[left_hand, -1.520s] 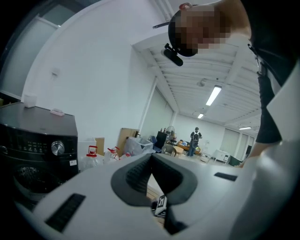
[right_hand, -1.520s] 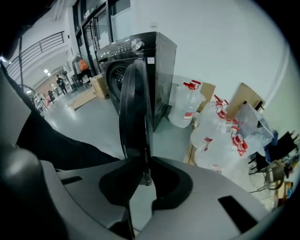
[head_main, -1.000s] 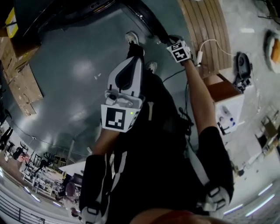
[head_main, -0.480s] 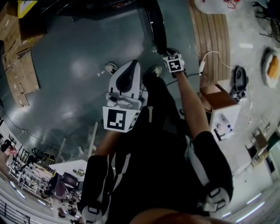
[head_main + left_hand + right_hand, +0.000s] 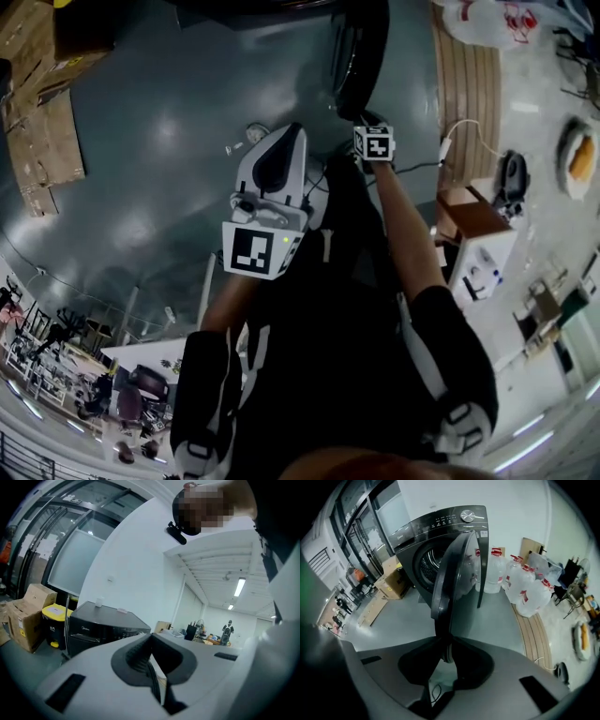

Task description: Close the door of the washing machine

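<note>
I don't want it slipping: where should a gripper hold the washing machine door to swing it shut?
The door stands open, edge-on, so its thin free rim looks best, pinched from the front as the right gripper does; its jaws have just been opening around it.

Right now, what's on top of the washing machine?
Two things sit on the washing machine: a small white container and a flat white item. The left gripper covers the top's near right corner, so that part is unseen.
</note>
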`<state>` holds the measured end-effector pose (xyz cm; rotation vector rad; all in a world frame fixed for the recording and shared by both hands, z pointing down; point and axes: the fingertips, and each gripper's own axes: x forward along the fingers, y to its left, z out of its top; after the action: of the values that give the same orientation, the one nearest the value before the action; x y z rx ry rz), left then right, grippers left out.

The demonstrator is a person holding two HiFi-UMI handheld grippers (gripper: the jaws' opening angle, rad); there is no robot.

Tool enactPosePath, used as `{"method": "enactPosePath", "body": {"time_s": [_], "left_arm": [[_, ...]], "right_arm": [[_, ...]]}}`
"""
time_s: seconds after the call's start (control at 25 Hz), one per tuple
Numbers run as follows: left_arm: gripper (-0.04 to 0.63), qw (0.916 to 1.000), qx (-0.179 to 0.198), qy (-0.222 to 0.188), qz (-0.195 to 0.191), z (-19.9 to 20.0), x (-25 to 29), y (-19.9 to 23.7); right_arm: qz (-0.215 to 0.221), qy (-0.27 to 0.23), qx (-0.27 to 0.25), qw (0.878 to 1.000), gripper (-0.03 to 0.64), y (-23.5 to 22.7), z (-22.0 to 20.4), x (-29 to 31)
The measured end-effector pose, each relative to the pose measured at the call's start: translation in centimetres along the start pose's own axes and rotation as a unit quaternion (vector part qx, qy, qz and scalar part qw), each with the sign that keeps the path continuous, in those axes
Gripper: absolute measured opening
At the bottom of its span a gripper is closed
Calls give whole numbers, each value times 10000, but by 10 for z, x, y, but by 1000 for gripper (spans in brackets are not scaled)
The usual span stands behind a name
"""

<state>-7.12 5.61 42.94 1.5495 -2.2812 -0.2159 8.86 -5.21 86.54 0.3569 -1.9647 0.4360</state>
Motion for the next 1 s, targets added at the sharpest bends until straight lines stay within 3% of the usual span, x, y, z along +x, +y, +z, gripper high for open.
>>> {"method": "enactPosePath", "body": {"time_s": [0.52,0.72,1.0], "left_arm": [[6,9998,-107,-110,152,39,-43,153],[6,9997,-51,-158,159,48,-59,183],[6,9991,-23,-211,356,52,-62,207]], "right_arm": [[-176,-208,1060,9940,69,118,67,47],[-220,-305,1597,9865,69,150,93,65],[-134,-409,1952,9798,74,181,133,83]]}}
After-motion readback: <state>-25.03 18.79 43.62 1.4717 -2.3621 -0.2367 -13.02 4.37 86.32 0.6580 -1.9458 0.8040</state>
